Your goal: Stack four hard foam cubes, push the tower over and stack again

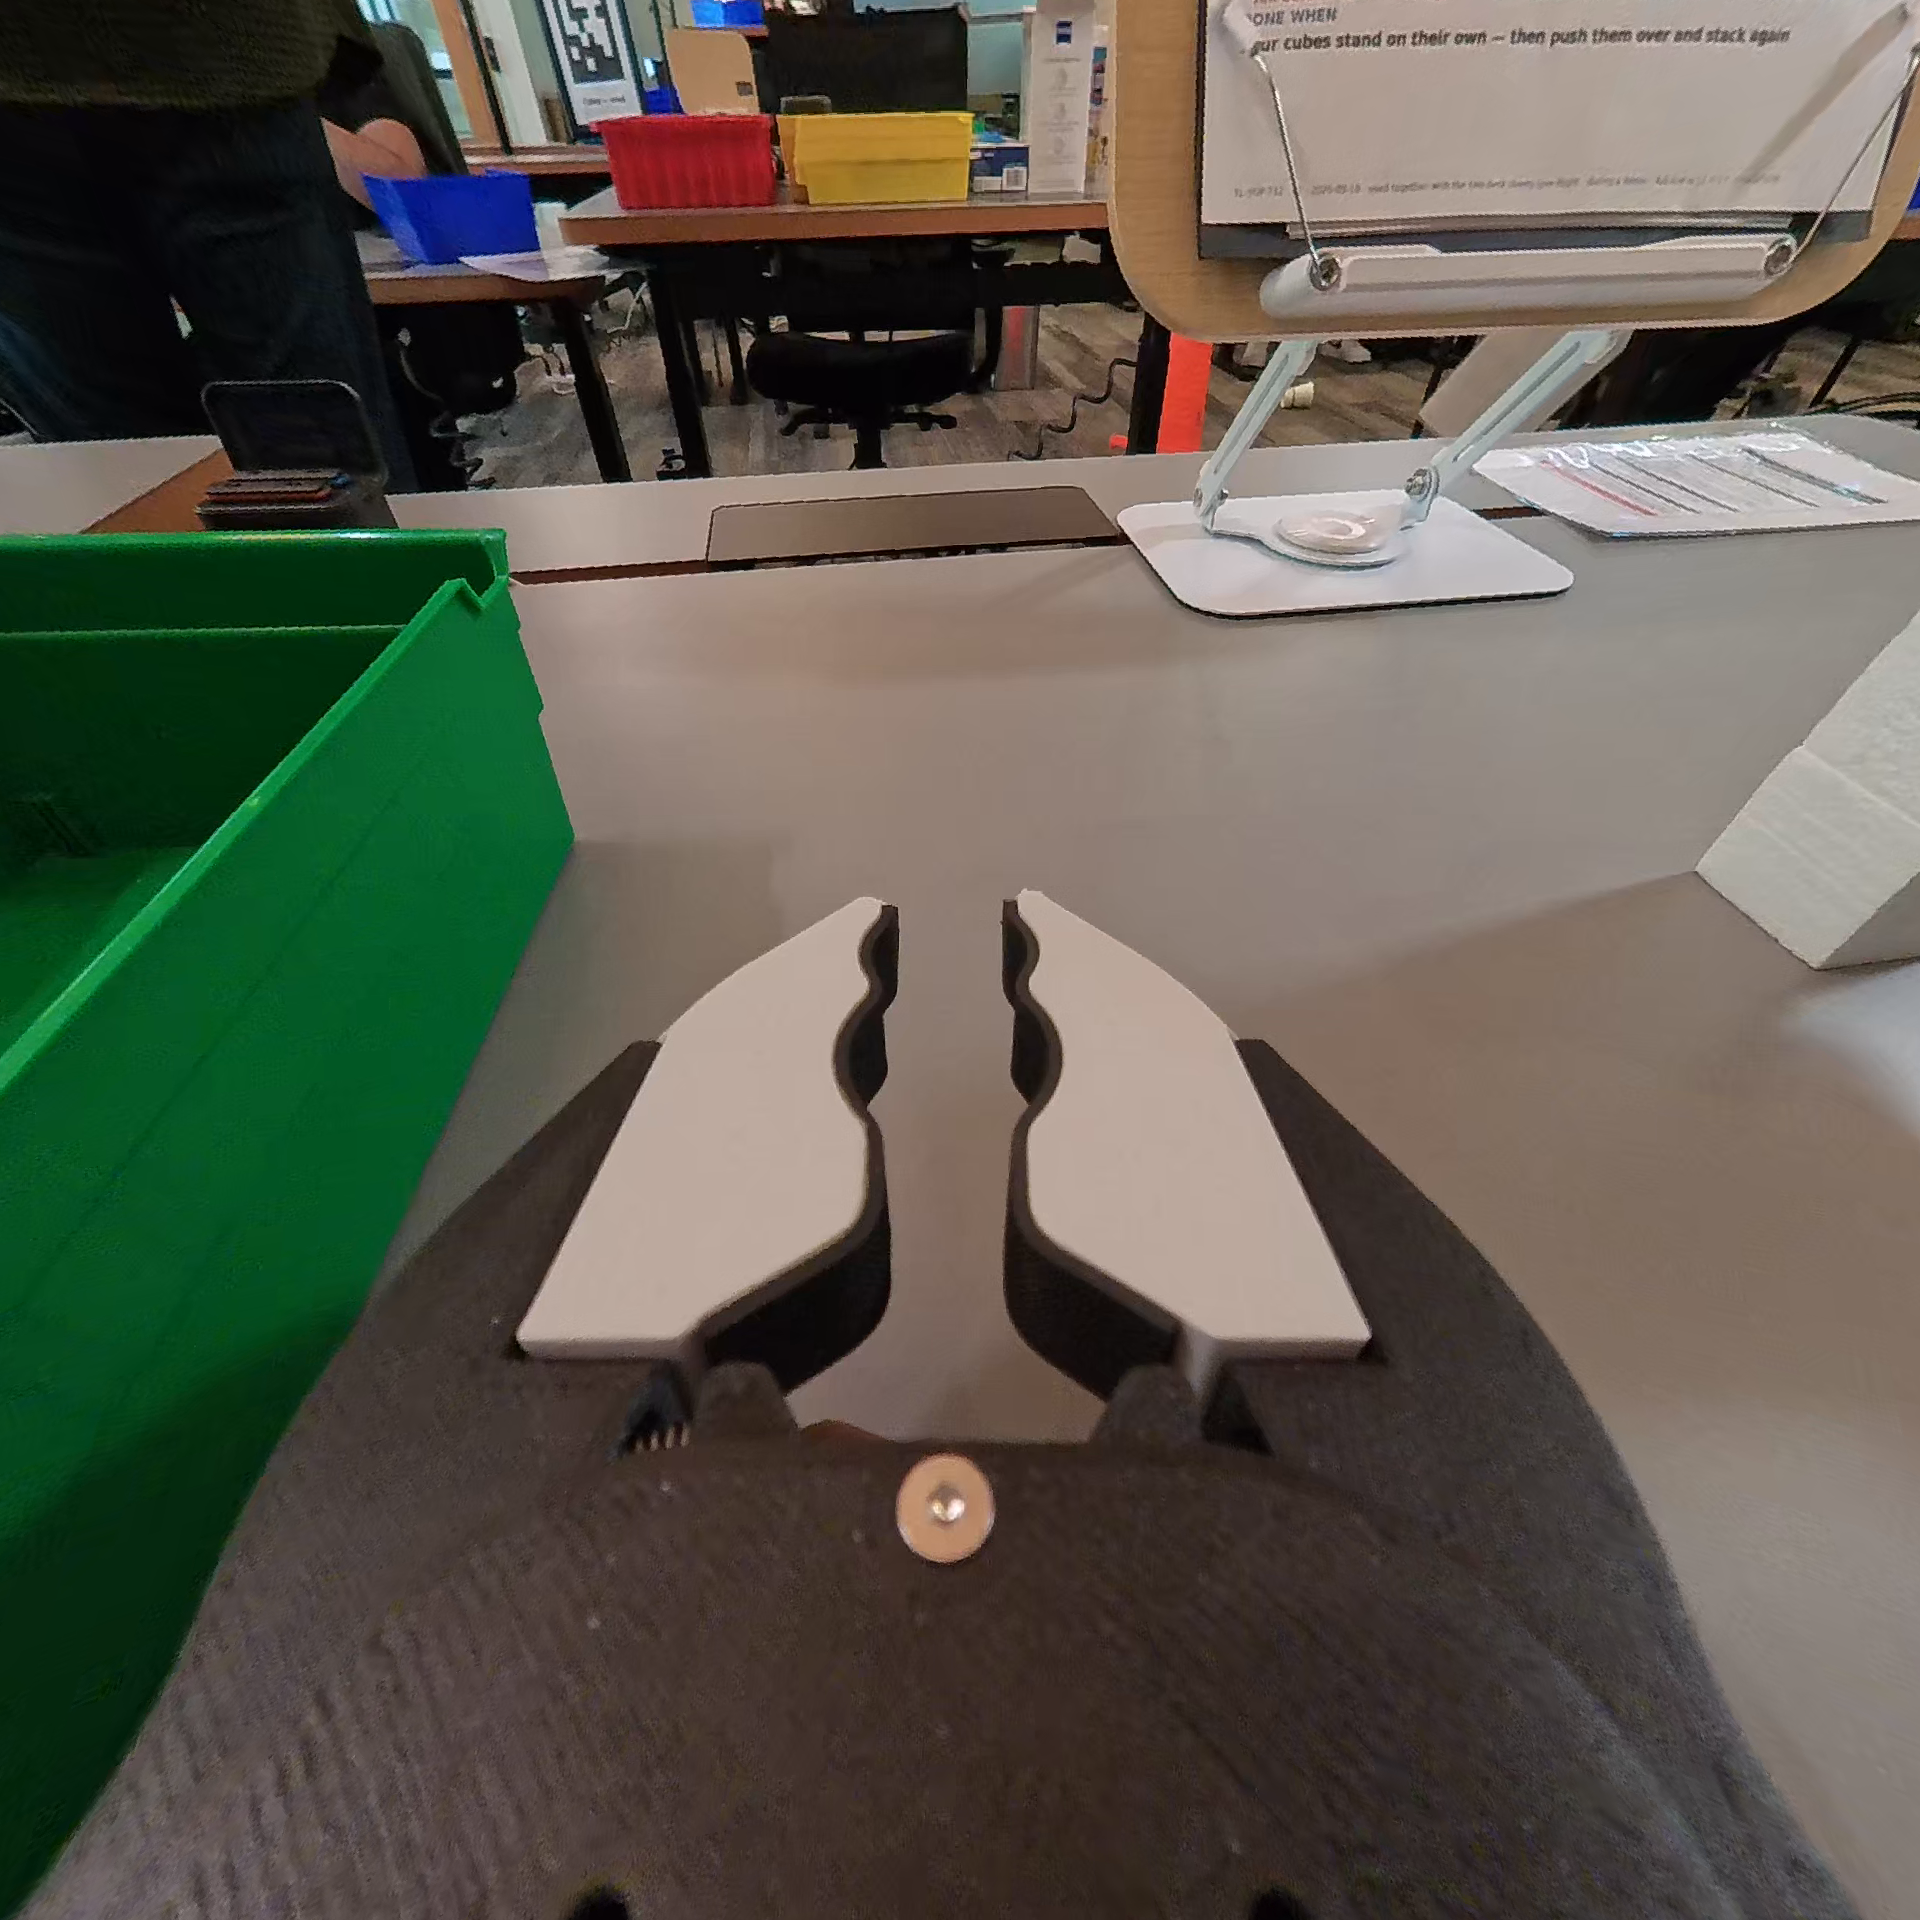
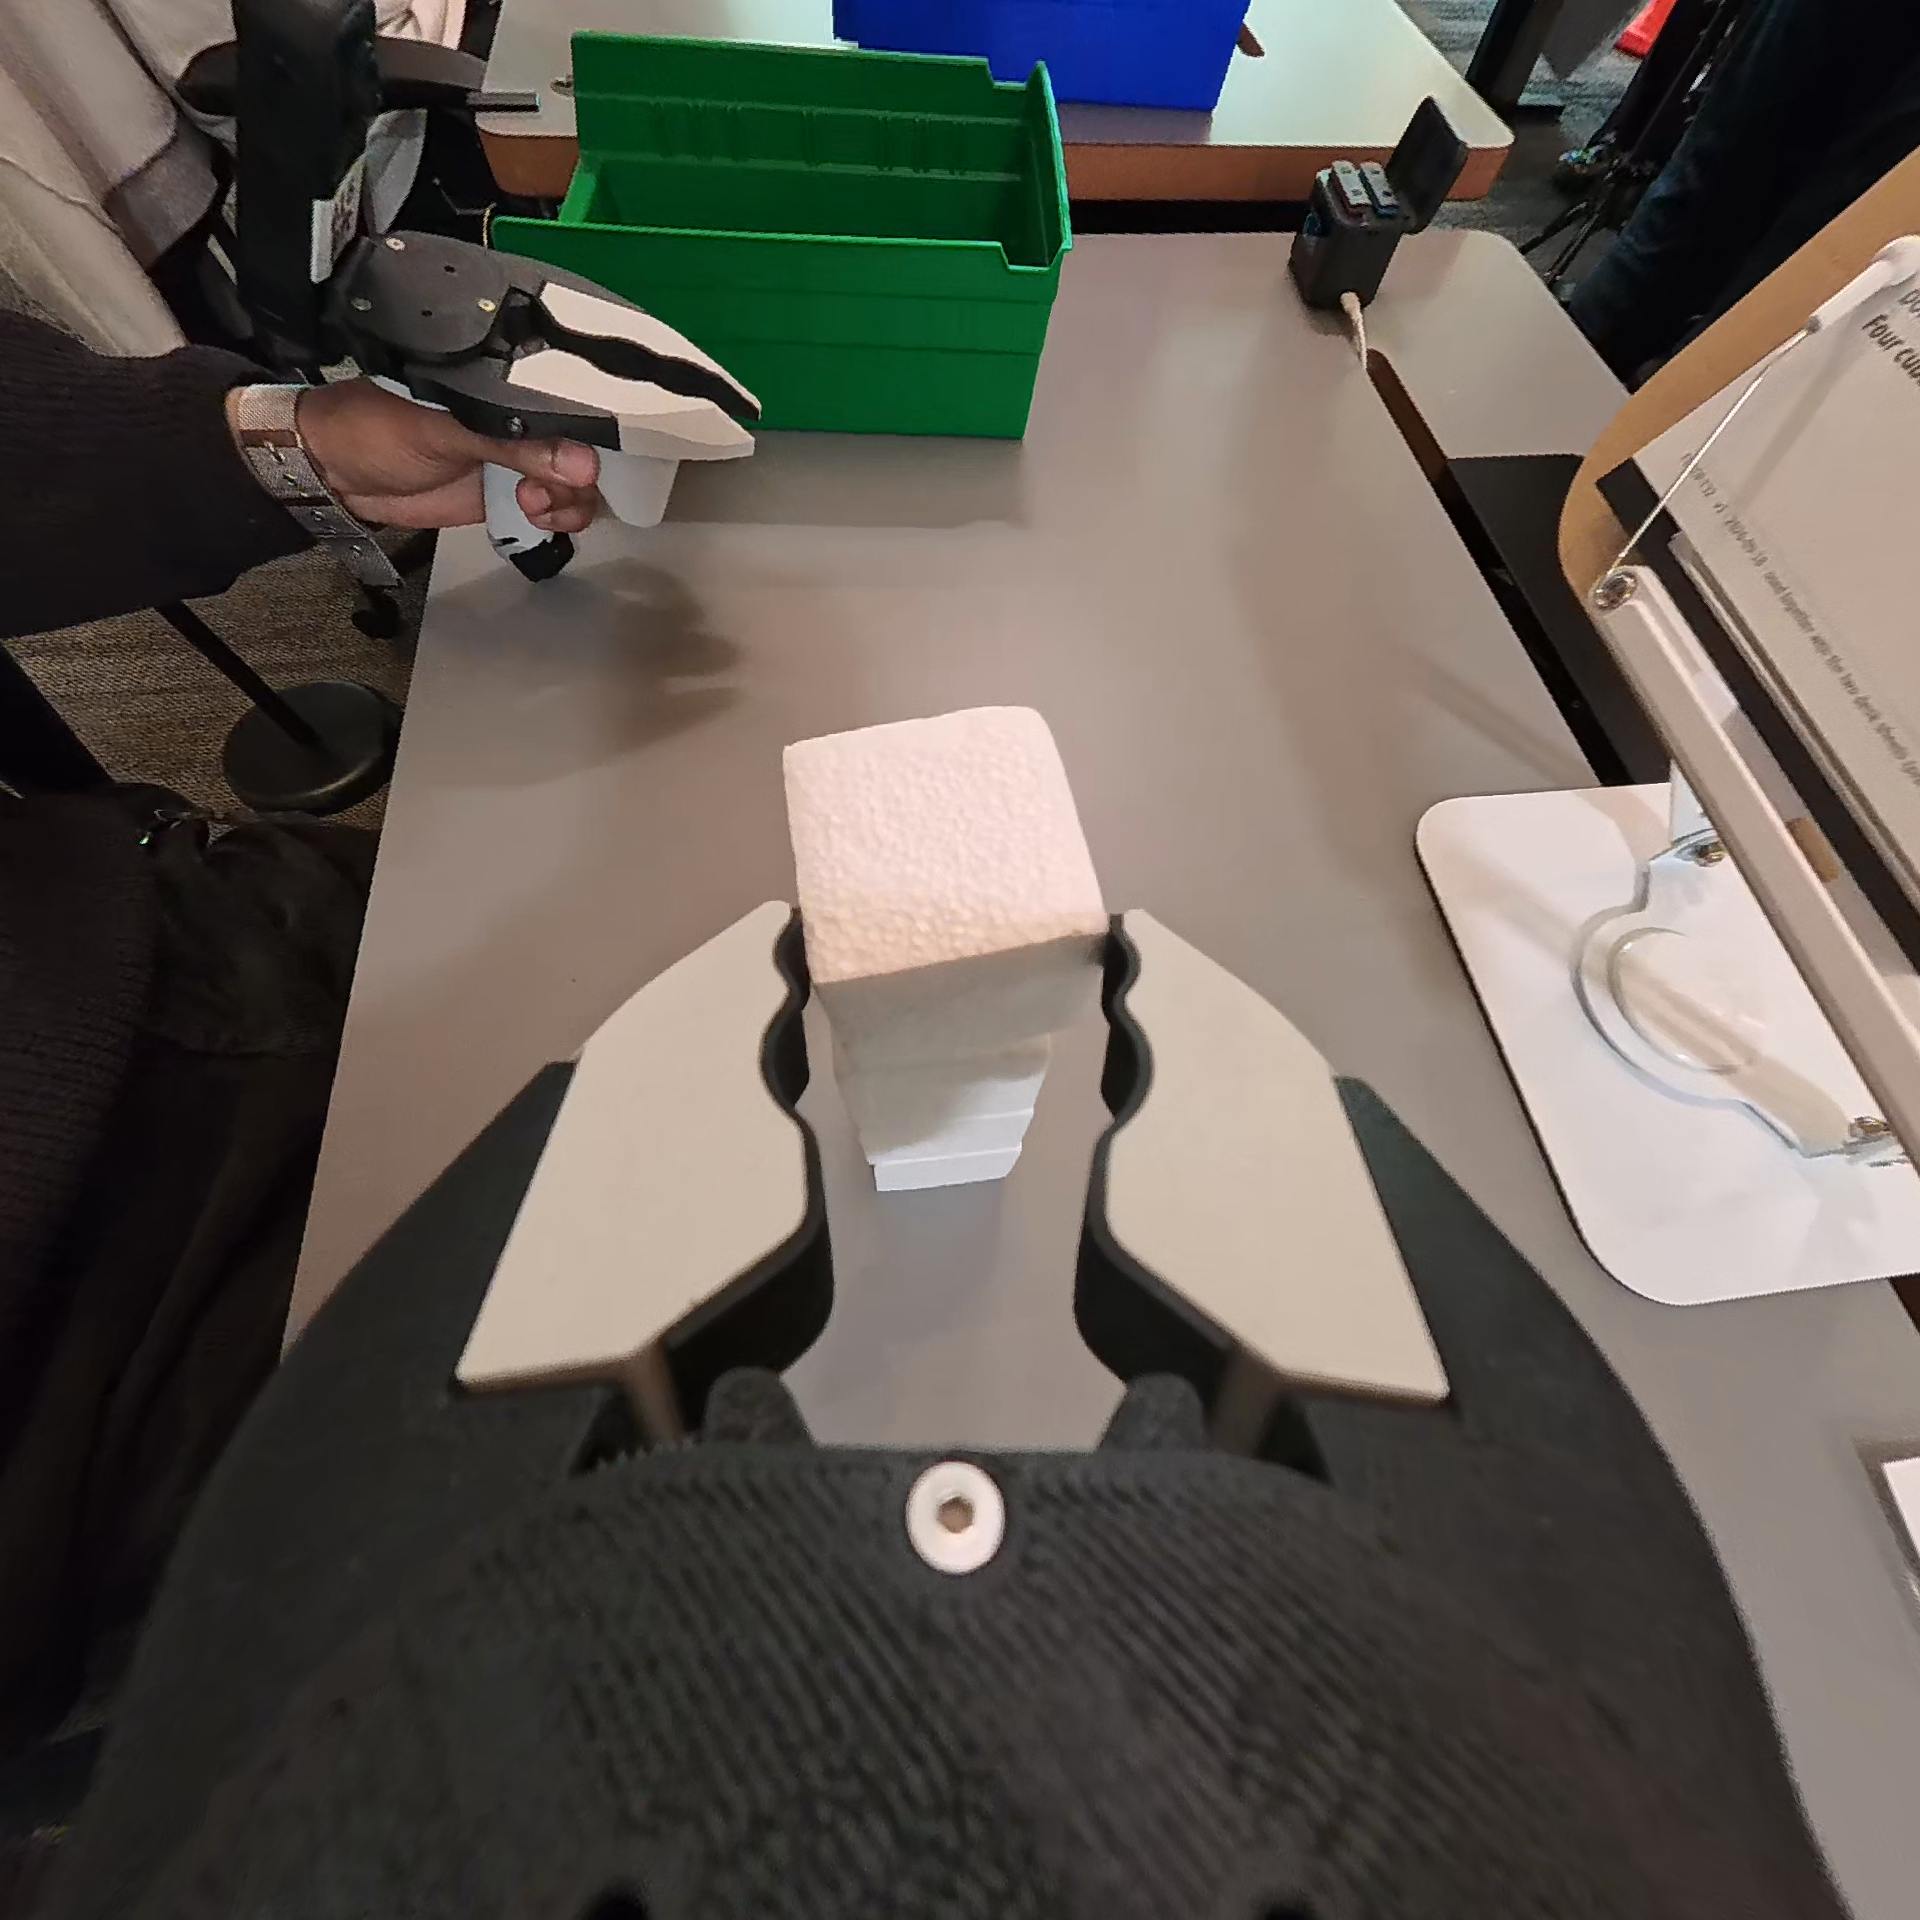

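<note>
Right wrist view, right gripper (image 2: 951, 940) clamped on pebbly white foam cube (image 2: 935, 847) atop stack, left gripper (image 1: 948, 909) slightly parted, empty.

printed sheet (image 1: 1538, 104) on stand: text | fiducial marker poster (image 1: 590, 52) | labelled white box (image 1: 1062, 104)

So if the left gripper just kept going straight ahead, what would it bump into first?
Probably nothing soon. The left gripper, open and empty, points along bare grey table; the green bin sits to its left and the stand base far right.
</note>
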